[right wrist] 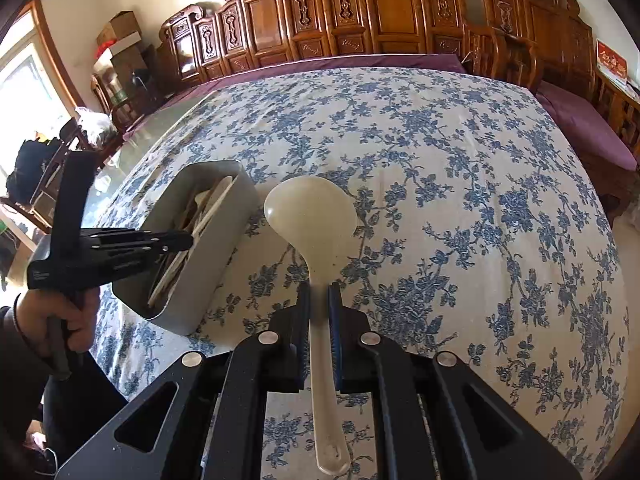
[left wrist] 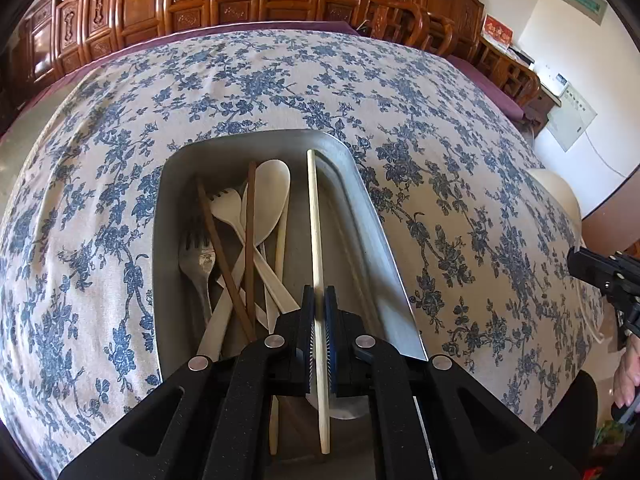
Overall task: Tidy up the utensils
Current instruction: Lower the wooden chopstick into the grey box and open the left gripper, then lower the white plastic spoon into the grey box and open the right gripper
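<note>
The left claw (left wrist: 319, 312) is pinching a pale chopstick (left wrist: 316, 232) between its pads, holding it lengthwise over the right side of the grey tray (left wrist: 372, 216). Inside the tray are lying a metal fork (left wrist: 198, 256), a cream fork (left wrist: 226, 204), a cream spoon (left wrist: 272, 188) and two brown chopsticks (left wrist: 250, 240) (all crossing one another in a loose heap). The tray is sitting on the table (left wrist: 460, 152), which is wearing a blue-flowered cloth. The right claw (right wrist: 319, 308) is closing on the handle of a cream ladle (right wrist: 312, 216), whose bowl is hanging just beside the tray (right wrist: 224, 240), to its right.
</note>
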A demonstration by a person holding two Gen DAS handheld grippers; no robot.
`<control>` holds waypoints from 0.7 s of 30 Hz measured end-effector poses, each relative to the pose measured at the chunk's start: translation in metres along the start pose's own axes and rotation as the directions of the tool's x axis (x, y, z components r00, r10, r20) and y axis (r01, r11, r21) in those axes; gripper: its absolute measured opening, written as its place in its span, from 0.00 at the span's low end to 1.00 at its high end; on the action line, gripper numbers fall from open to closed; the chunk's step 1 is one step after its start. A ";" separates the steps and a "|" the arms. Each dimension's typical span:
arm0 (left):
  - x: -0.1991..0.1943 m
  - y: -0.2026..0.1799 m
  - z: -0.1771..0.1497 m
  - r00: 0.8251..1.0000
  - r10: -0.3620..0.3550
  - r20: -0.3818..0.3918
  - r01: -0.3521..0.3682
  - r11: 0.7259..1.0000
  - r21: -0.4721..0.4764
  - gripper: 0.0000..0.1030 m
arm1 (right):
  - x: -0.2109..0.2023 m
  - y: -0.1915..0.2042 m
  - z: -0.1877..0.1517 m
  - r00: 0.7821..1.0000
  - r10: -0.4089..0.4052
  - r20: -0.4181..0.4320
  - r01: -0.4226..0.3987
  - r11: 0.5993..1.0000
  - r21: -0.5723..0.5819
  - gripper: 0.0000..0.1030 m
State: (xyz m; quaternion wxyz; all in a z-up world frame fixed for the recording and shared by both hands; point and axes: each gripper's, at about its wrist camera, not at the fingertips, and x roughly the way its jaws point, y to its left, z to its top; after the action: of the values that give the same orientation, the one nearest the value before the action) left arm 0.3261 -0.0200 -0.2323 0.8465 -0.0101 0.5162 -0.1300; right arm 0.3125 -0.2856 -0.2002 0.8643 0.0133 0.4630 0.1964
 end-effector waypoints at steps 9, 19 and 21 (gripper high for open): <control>-0.023 0.005 -0.004 0.999 0.007 0.040 -0.007 1.000 0.000 0.04 | 0.002 0.024 0.005 1.000 0.015 -0.003 -0.015 0.999 -0.032 0.10; -0.082 0.026 -0.018 0.993 0.018 0.113 -0.018 1.000 0.002 0.05 | 0.010 0.077 0.022 0.998 0.064 -0.002 -0.064 0.995 -0.077 0.10; -0.092 0.031 -0.020 0.992 0.019 0.126 -0.019 1.000 -0.002 0.05 | 0.014 0.091 0.027 0.997 0.072 -0.006 -0.072 0.993 -0.091 0.10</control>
State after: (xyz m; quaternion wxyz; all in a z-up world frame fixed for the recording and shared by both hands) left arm 0.2749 0.0336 -0.1661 0.8786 -0.0137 0.4618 -0.1208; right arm 0.3111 -0.1922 -0.1778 0.8556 -0.0099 0.4539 0.2486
